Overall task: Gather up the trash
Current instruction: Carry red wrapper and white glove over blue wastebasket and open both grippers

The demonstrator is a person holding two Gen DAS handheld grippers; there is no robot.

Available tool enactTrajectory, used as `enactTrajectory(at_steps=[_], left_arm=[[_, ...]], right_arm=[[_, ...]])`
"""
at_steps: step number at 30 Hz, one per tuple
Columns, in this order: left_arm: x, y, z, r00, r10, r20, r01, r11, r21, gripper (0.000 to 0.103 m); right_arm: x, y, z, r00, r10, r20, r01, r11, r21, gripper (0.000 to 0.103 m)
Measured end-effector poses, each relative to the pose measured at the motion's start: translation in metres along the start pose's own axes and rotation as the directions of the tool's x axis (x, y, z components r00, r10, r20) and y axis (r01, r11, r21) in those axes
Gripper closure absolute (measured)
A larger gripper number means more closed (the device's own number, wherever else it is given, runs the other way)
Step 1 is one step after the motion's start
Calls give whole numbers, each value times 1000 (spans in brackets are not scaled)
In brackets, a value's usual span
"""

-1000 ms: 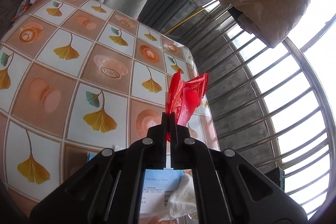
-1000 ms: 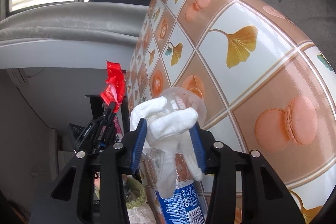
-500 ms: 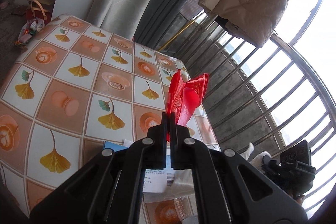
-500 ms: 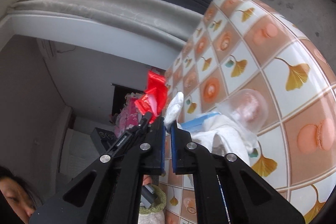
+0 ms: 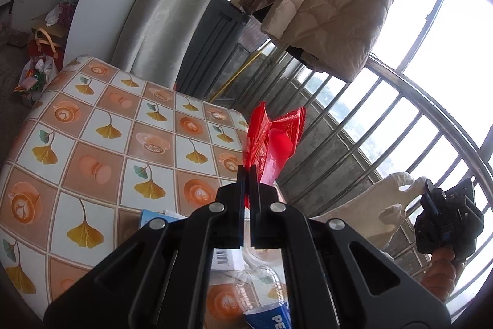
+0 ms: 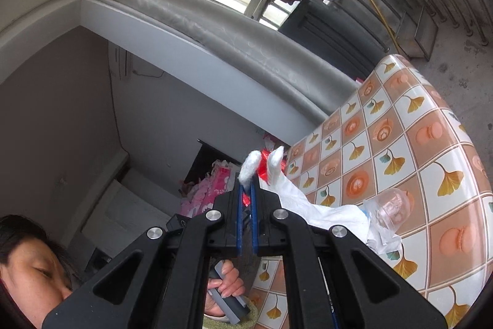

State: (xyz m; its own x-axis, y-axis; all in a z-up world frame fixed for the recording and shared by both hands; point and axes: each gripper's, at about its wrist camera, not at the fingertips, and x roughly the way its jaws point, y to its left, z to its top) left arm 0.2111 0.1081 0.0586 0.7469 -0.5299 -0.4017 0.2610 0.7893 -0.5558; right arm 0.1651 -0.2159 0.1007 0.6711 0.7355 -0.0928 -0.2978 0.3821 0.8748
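Orange and white squares with yellow leaves cover the desk [image 5: 101,144]. A puffy beige coat [image 5: 326,2] hangs at 12 o'clock by the window bars. At 6 o'clock on the desk lie a clear plastic cup [image 6: 396,205] and a blue-label bottle [image 5: 271,316]. The left tongs [image 5: 246,171] are clenched on a red wrapper [image 5: 272,141], held up above the desk. The right tongs [image 6: 245,188] are clenched on a white glove [image 6: 295,199], which trails down toward the cup.
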Motion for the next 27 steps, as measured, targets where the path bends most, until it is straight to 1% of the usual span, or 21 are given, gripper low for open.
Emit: enactTrajectory(at_steps=[5,9,13,16,18,20,23,25,27], left_arm=[[-5,-32,-13,998,-56,-36,58,997,42,103],[1,-63,-29,991,-89,-99,98,991,87,103],[12,-96,-48,980,-113,-162,136,981,137,103],[25,-125,-66,965,-138,-223,179,968,177,103],[36,-147,-81,949,-148,-278,209,955,208,103],[51,-168,-97,930,-150,-336,238,941,239,103],[74,-197,-118,905,-143,-402,268,923,276,103],[93,-218,-129,885,-133,-446,287,911,298,103],[113,-243,-141,859,-122,-498,311,896,316,103]], right_arm=[[-41,4,-2,997,-18,79,18,1000,-3,98],[-76,-2,-7,989,-53,136,52,999,12,98],[-110,-14,-14,976,-100,192,93,995,45,98],[-141,-23,-22,961,-146,234,133,989,70,98],[-163,-30,-28,946,-185,266,165,982,94,98],[-181,-37,-32,928,-221,299,192,974,122,98],[-216,-52,-42,896,-274,349,221,958,184,98],[-241,-63,-49,868,-316,382,241,943,231,98],[-263,-75,-55,831,-370,415,273,922,276,98]])
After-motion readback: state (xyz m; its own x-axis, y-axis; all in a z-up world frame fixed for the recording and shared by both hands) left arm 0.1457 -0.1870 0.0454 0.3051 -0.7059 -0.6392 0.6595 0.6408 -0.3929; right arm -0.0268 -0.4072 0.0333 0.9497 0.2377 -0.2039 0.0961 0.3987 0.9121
